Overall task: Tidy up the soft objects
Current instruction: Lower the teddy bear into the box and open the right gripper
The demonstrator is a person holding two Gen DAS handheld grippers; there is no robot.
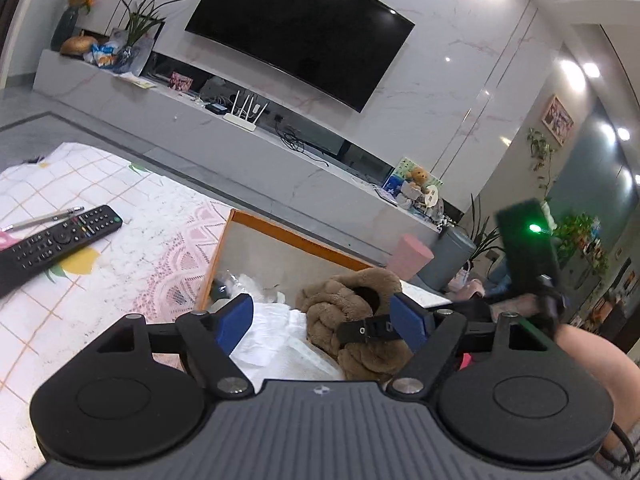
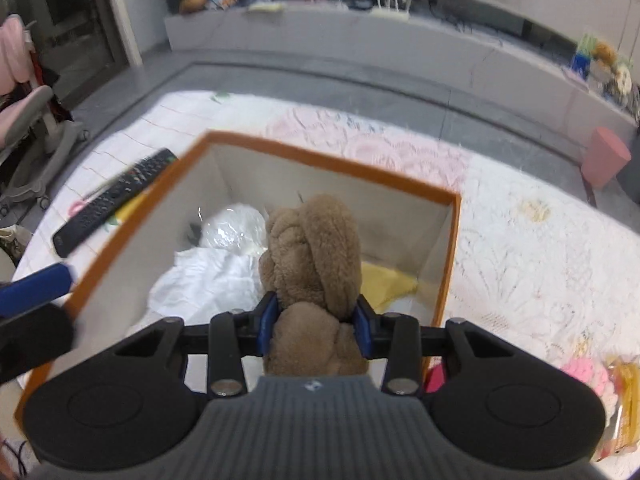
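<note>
My right gripper [image 2: 316, 326] is shut on a brown plush toy [image 2: 314, 264] and holds it over the open orange-rimmed box [image 2: 332, 160]. The box holds white cloth [image 2: 204, 284], a clear plastic bag [image 2: 232, 228] and a yellow cloth [image 2: 386, 282]. In the left wrist view my left gripper [image 1: 320, 320] is open and empty at the box's near side, with the same plush toy [image 1: 344, 308] and the right gripper's finger just beyond its fingers. The white cloth [image 1: 272, 336] lies below it. The box rim [image 1: 280, 228] shows behind.
A black TV remote [image 1: 60, 240] and a pen [image 1: 44, 218] lie on the patterned tablecloth left of the box. A pink knitted item [image 2: 584, 372] and a yellow packet [image 2: 624, 404] lie at the right. A pink stool [image 2: 604, 156] and TV bench stand beyond.
</note>
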